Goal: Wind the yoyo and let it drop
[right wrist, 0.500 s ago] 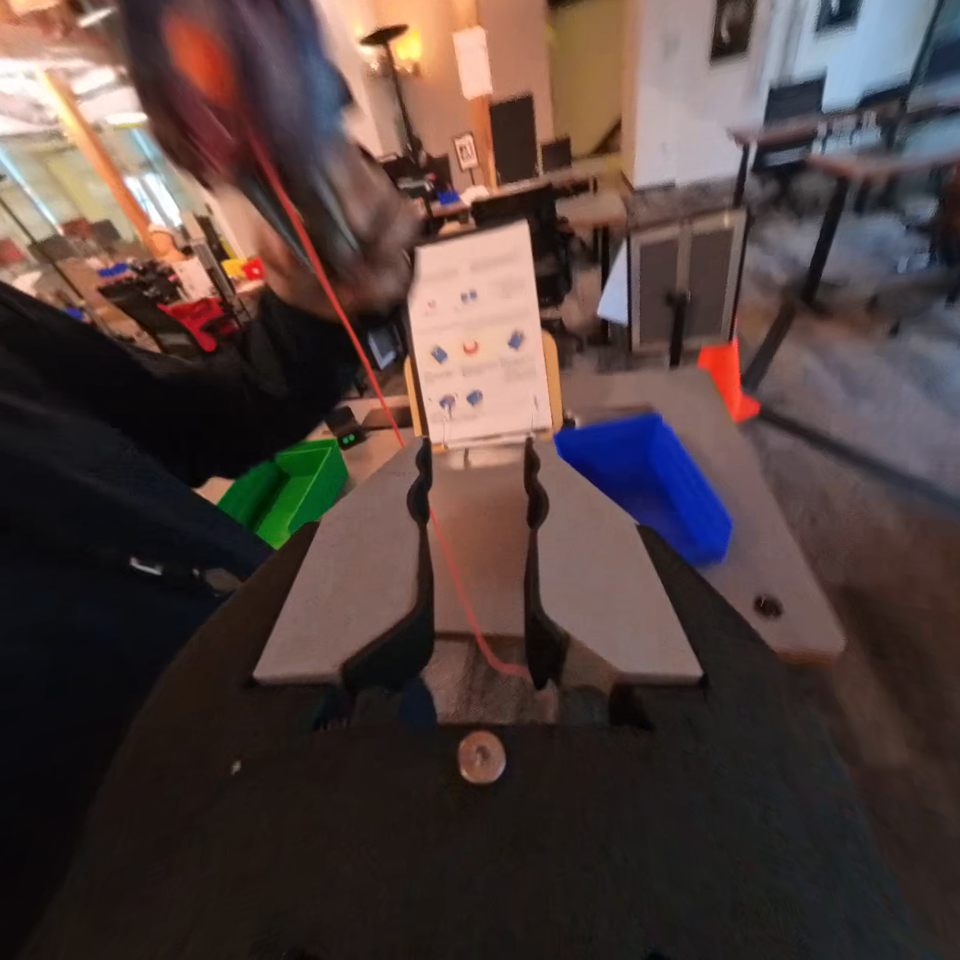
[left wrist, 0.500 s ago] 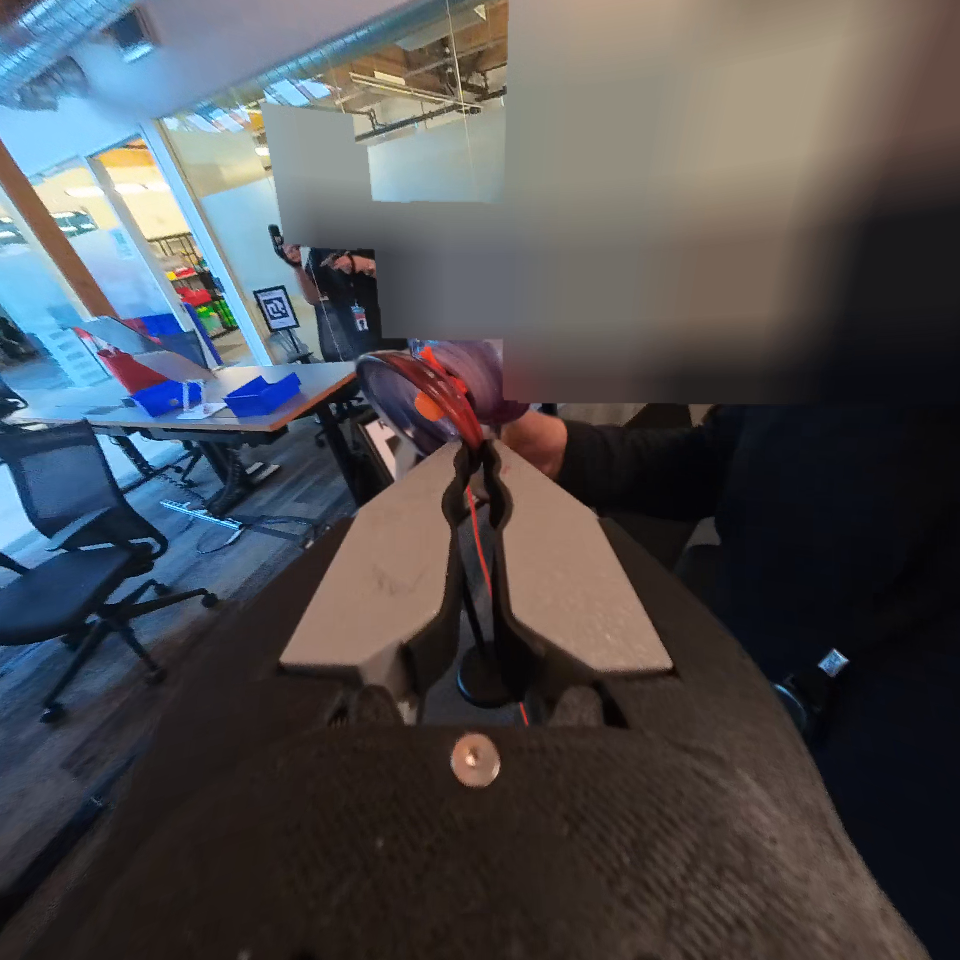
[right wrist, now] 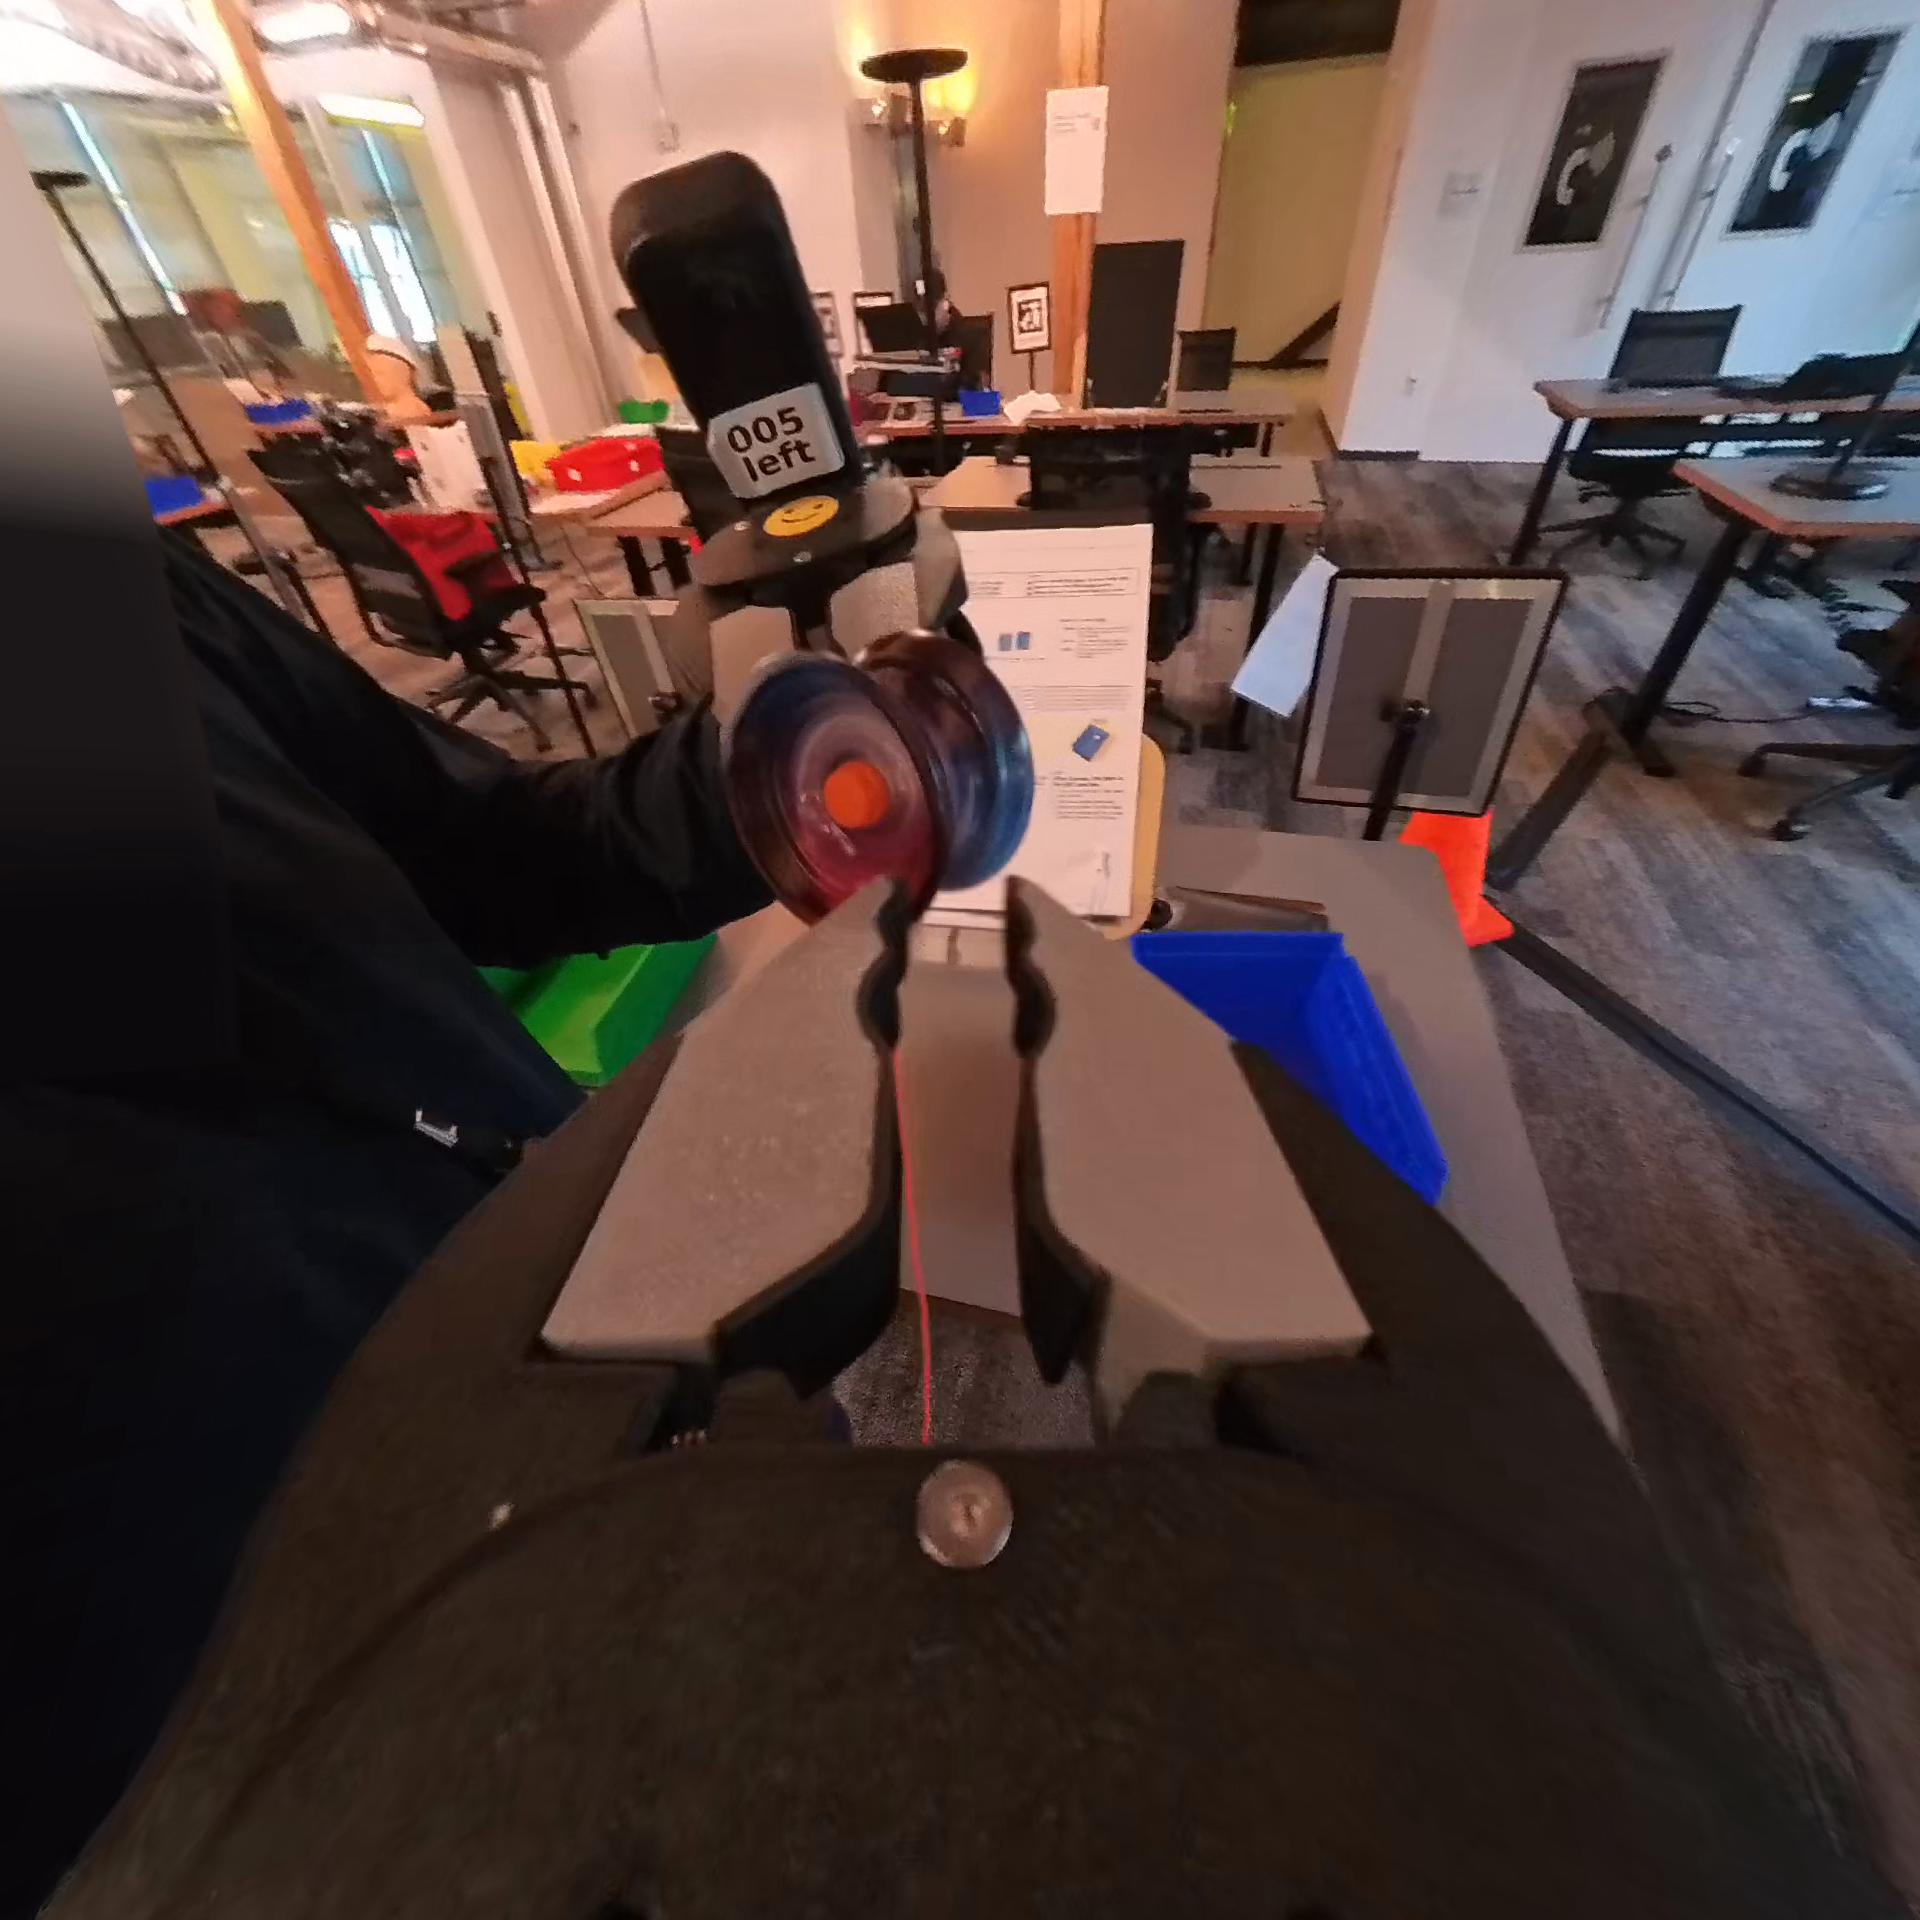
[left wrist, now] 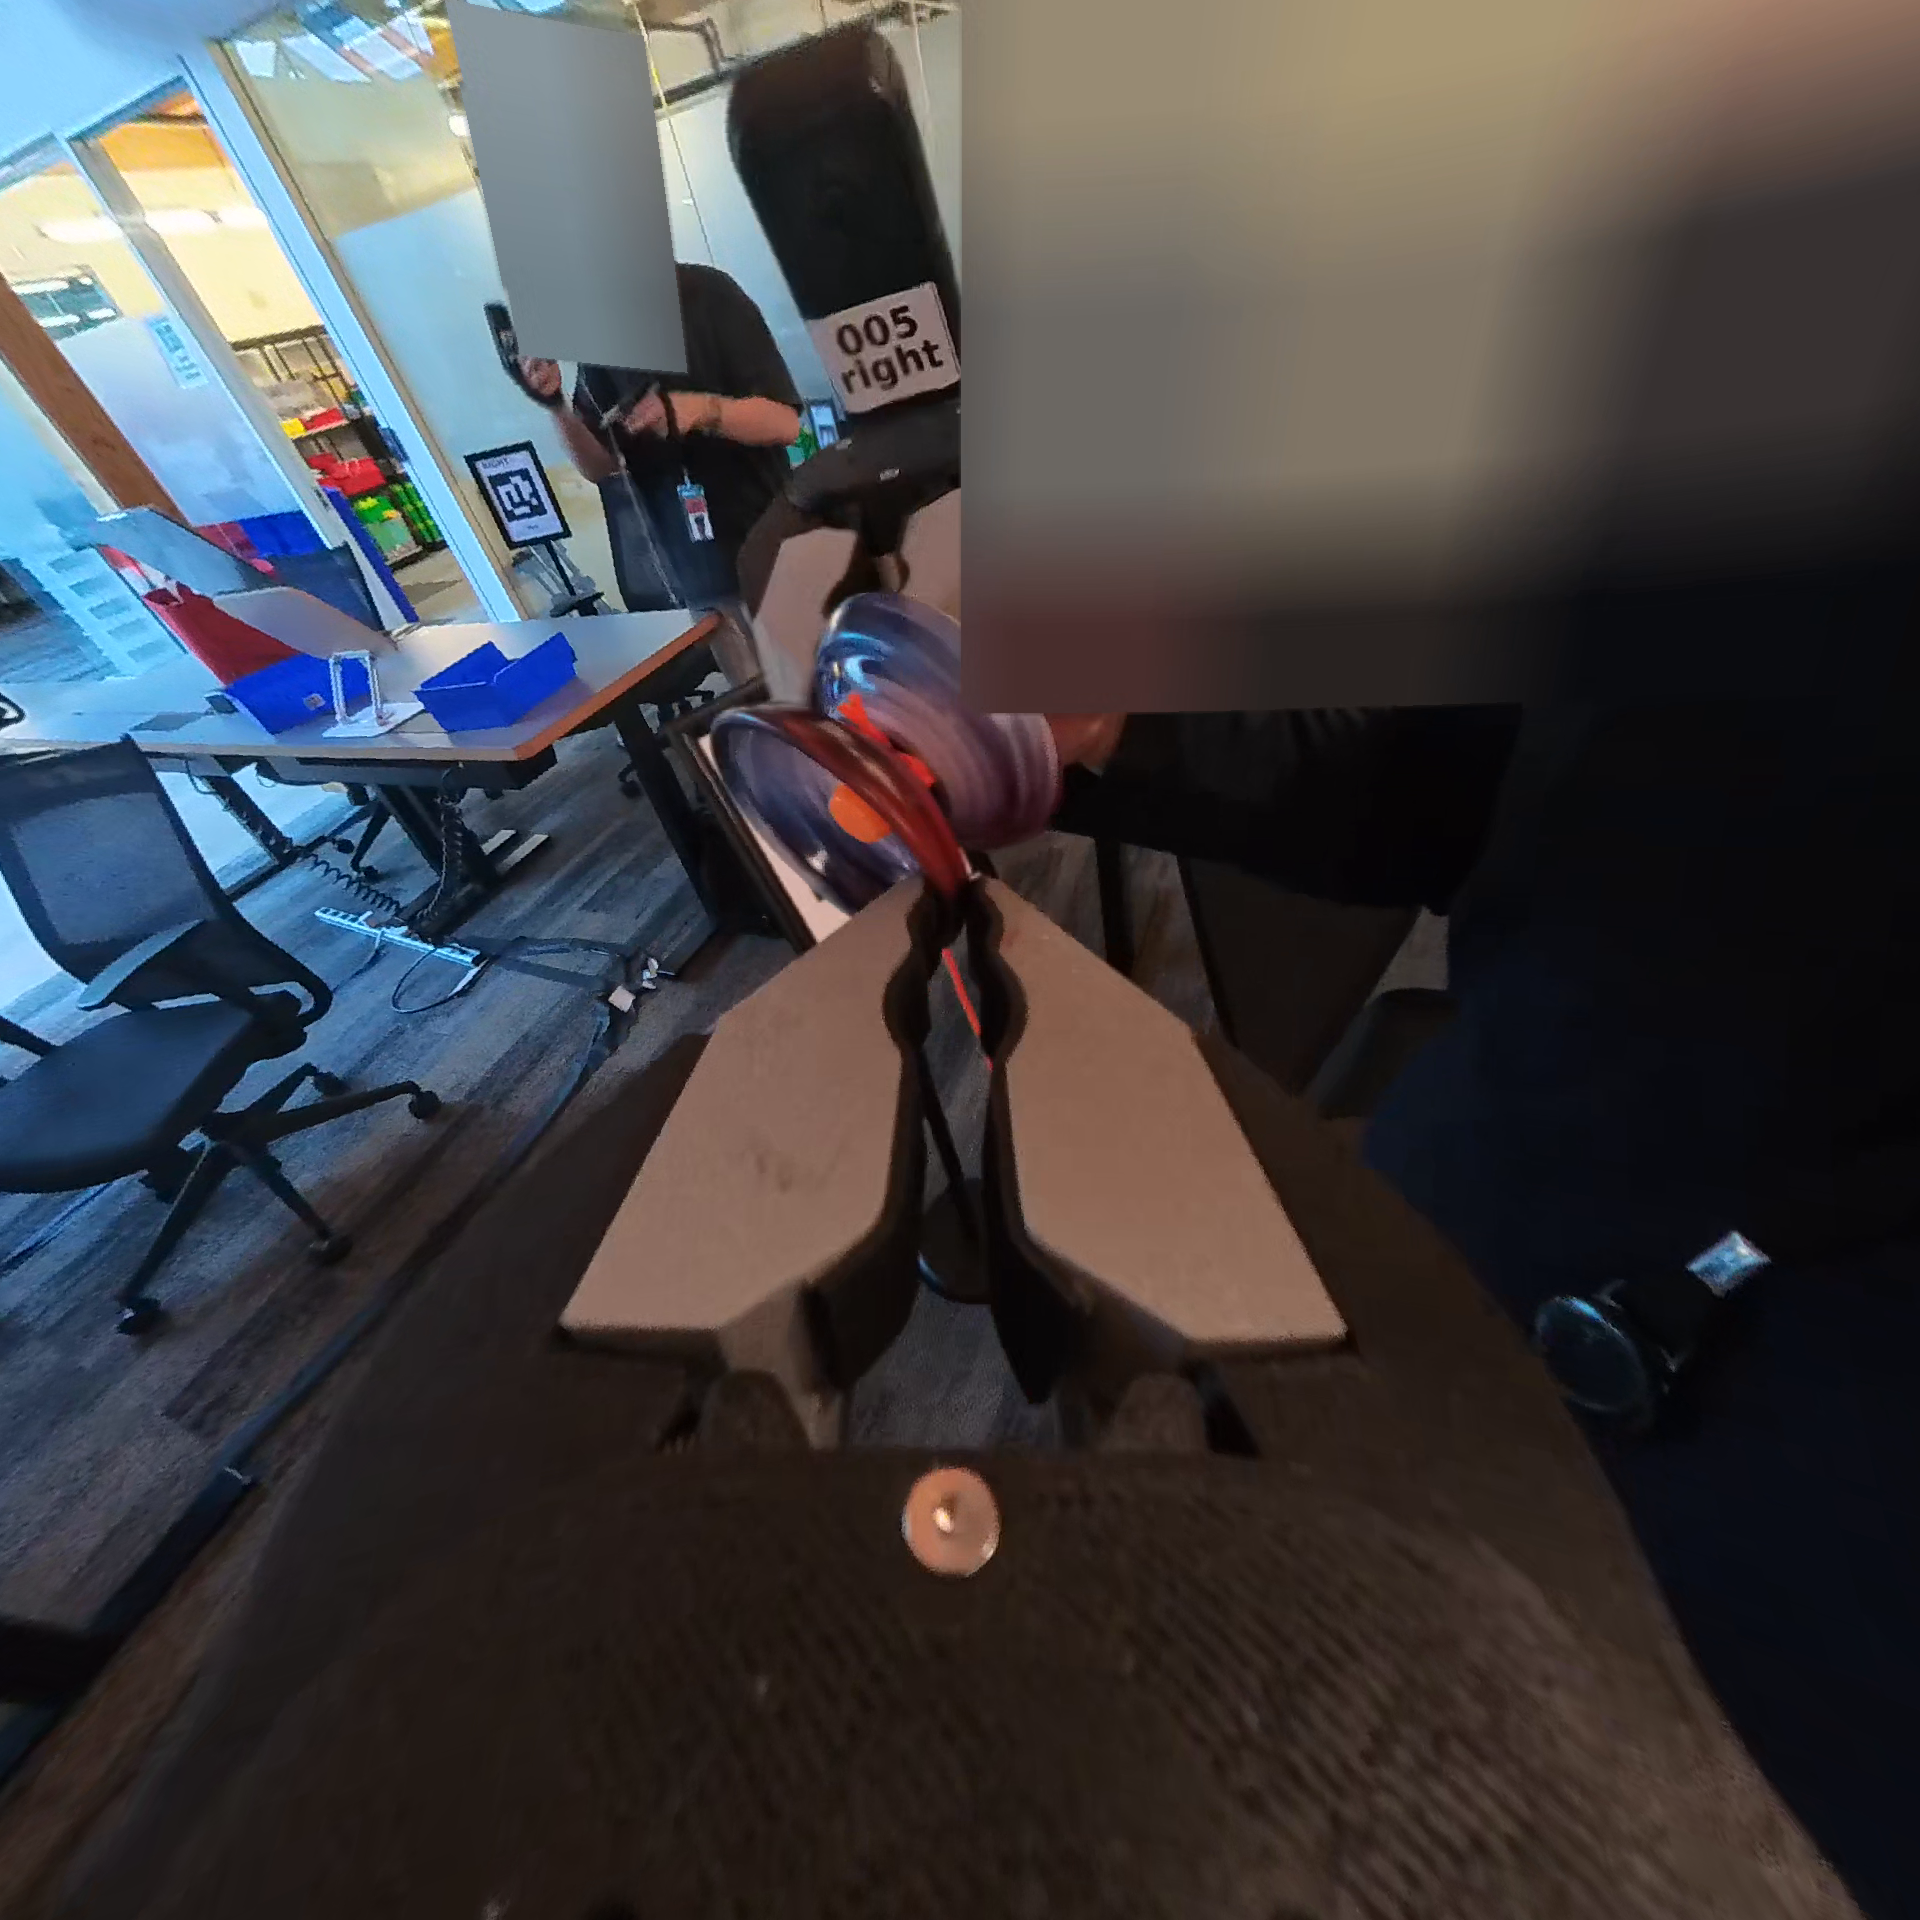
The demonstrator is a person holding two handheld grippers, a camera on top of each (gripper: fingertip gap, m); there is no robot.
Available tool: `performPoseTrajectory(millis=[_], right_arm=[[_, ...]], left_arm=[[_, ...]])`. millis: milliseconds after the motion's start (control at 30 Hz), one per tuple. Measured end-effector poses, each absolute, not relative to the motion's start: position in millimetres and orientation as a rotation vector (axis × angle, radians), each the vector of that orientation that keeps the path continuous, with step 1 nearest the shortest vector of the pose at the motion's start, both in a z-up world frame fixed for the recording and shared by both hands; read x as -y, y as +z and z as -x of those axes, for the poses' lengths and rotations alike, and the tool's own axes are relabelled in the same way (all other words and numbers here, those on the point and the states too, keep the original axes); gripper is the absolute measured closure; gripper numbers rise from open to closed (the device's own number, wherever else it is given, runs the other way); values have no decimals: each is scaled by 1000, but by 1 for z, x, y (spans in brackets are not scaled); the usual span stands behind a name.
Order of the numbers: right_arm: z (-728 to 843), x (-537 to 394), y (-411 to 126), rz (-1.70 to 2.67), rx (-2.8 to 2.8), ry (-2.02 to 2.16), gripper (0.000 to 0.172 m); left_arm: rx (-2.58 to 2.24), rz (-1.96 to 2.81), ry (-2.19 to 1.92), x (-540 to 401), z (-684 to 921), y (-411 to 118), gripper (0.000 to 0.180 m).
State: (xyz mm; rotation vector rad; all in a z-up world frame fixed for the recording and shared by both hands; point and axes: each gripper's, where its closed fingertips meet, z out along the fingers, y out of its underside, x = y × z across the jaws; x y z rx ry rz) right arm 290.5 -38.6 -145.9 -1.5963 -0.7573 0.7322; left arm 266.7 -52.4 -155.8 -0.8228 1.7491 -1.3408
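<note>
The left claw (left wrist: 951, 914) has its fingertips nearly together, pinching the red string. The right claw (right wrist: 951, 914) stands parted, fingers pressing on nothing. Both are raised and face each other, close together. A dark sleeve (right wrist: 540, 831) reaches toward the left claw.

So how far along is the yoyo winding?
Partly done: red string already fills the yoyo groove. In hand: left gripper clamps the yoyo rim; a strand still trails through the open right gripper. Left: finishing the wind, then the drop.
</note>
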Motion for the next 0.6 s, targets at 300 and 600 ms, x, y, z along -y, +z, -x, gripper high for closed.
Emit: performPoseTrajectory(millis=[300, 600], right_arm=[[-294, 36, -159, 1629, 796, 625, 172], [-297, 36, -173, 1642, 969, 316, 172]], left_arm=[[-1783, 935, -1464, 57, -272, -170, 175], [-1727, 1126, -1795, 51, -272, -167, 170]])
